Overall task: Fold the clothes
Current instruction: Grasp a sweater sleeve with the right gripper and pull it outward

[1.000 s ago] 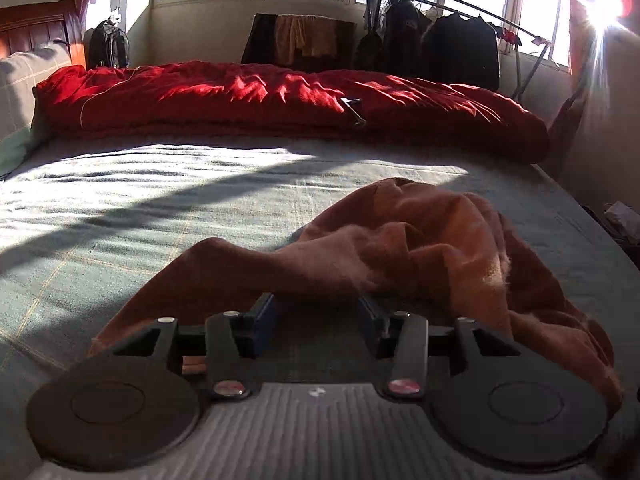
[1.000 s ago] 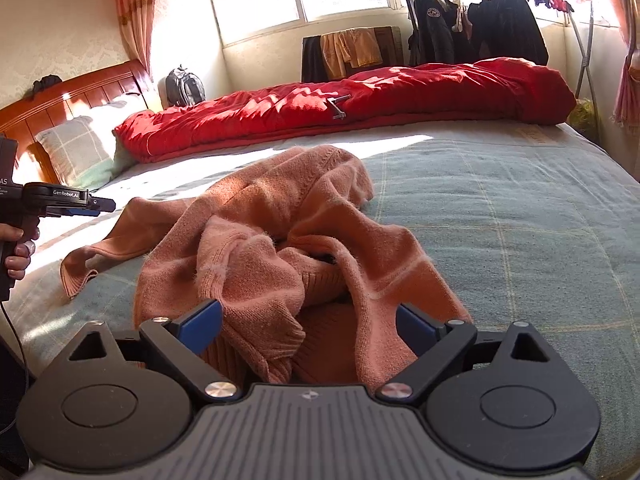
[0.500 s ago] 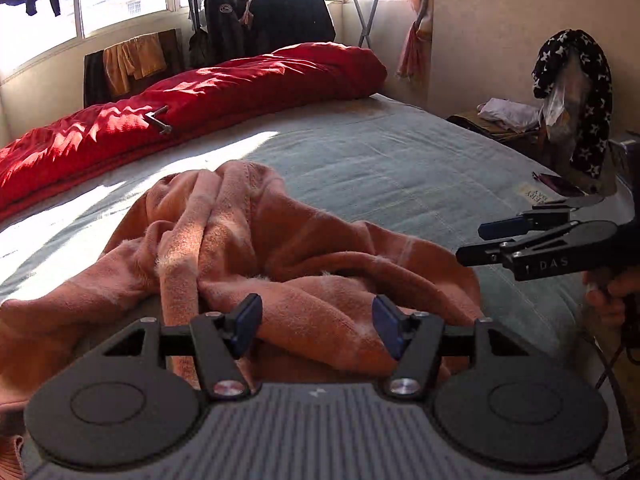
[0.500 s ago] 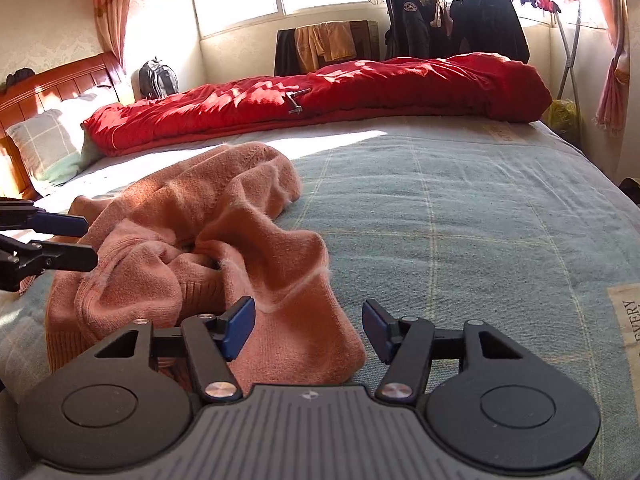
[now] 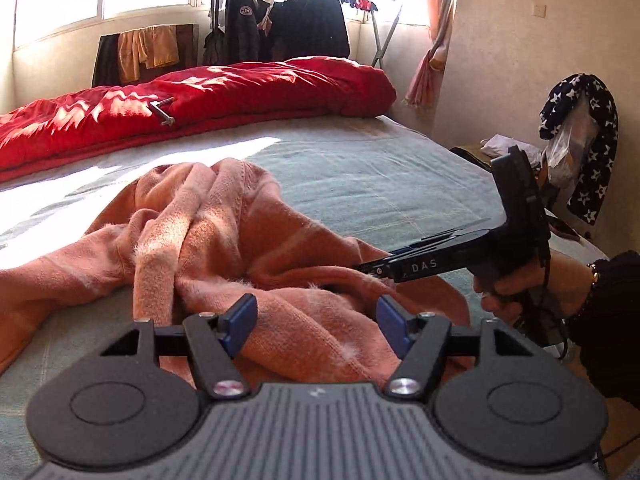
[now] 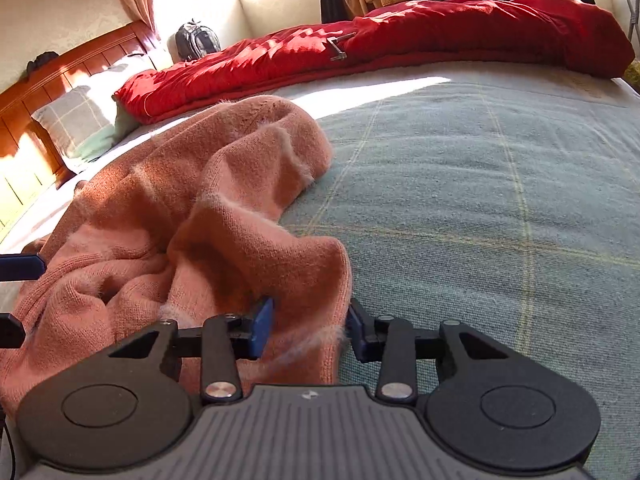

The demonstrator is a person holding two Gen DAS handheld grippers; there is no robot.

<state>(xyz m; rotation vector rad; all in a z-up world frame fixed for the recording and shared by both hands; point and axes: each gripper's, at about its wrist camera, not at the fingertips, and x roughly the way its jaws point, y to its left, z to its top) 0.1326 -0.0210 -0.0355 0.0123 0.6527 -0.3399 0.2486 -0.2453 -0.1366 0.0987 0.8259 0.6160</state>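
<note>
Lying crumpled on the bed [image 6: 480, 200], fuzzy salmon-pink sweater [image 5: 224, 240] between both hand-held grippers' parted fingers.

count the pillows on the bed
1: a checked pillow against the wooden headboard, left of the red duvet. More may be hidden behind it.

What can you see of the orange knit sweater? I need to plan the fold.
The fuzzy salmon-orange knit sweater lies crumpled in a heap on the grey-green checked bedspread, unfolded, with one part trailing flat toward the left in the left wrist view. Sunlight falls across its far folds. The right claw straddles a near edge, fabric between its blue pads; the left claw is open over another fold.
</note>
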